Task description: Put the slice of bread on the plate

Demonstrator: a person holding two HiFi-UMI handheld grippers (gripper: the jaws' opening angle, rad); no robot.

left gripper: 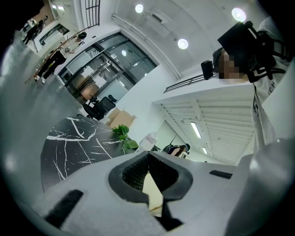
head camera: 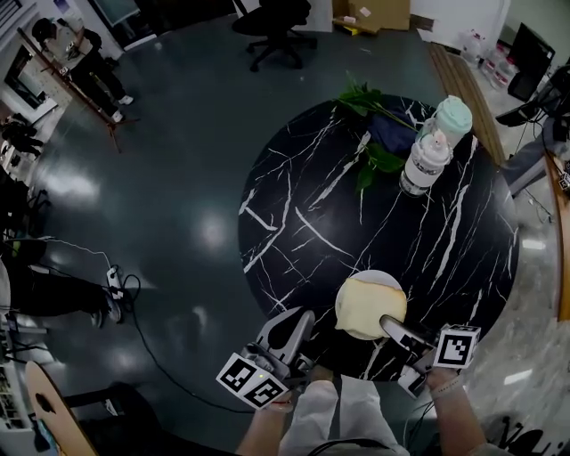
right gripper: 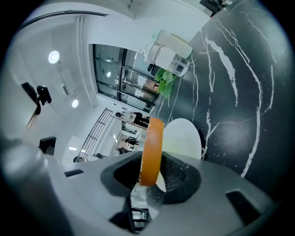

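A pale slice of bread with an orange-brown crust hangs over the white plate near the front edge of the black marble table. My right gripper is shut on its near edge. In the right gripper view the bread stands edge-on between the pads of the right gripper, and the plate lies just beyond. My left gripper hovers left of the plate, apart from the bread. In its own view the left gripper shows only a narrow pale wedge between the jaws.
At the table's far right stand a clear bottle and a mint-lidded container, with green leaves and a dark blue item beside them. An office chair stands on the floor beyond. A cable trails on the floor at left.
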